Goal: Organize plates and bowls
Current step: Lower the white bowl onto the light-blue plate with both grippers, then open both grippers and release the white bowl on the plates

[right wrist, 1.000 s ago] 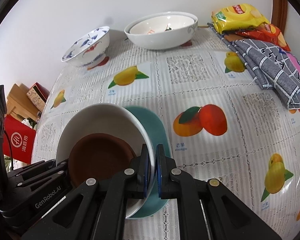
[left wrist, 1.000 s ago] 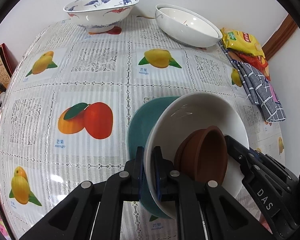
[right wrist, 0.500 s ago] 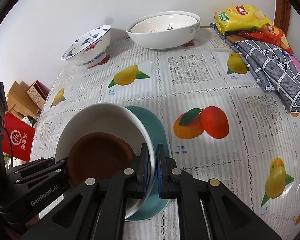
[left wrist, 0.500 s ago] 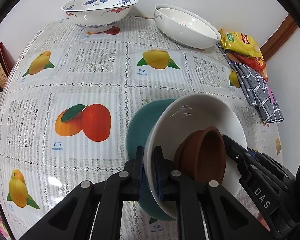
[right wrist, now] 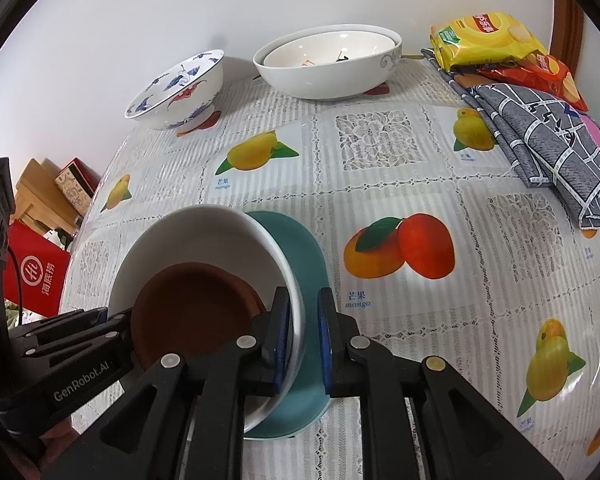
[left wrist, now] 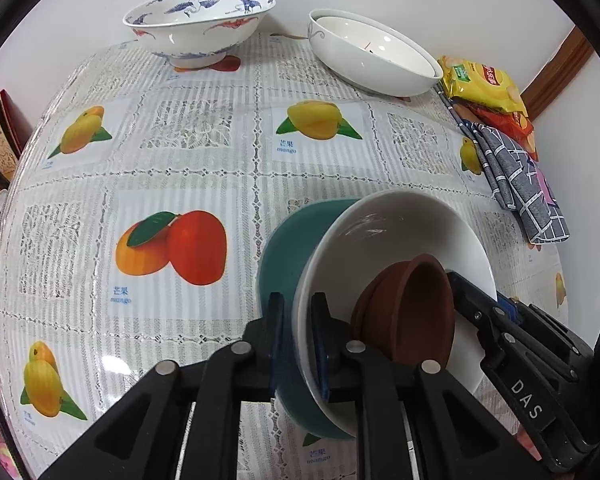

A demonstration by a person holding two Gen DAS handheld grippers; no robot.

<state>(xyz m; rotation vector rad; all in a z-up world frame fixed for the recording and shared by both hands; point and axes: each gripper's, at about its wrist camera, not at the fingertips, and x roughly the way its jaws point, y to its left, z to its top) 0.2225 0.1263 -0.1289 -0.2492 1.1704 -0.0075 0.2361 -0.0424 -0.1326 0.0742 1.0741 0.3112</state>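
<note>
A stack rests on the mango-print tablecloth: a teal plate [left wrist: 284,248] [right wrist: 304,256] at the bottom, a white deep plate [left wrist: 400,232] [right wrist: 204,232] on it, and a brown bowl [left wrist: 416,312] [right wrist: 192,312] inside. My left gripper [left wrist: 298,344] straddles the stack's left rim. Its jaws are opening, and the teal and white rims stand between the pads with a little slack. My right gripper [right wrist: 304,340] straddles the opposite rim the same way, jaws opening too. In each wrist view the other gripper's black body shows at the far side of the stack.
At the back by the wall stand a blue-patterned bowl [left wrist: 198,20] [right wrist: 180,92] and two nested white bowls [left wrist: 372,56] [right wrist: 328,64]. Snack bags [left wrist: 484,84] [right wrist: 484,36] and a folded grey checked cloth [left wrist: 516,176] [right wrist: 548,140] lie at the right edge. Boxes [right wrist: 36,276] stand beyond the left edge.
Both grippers' fingers have spread a little apart around the plate rims they were clamped on. The stack and both hands stay where they were.
</note>
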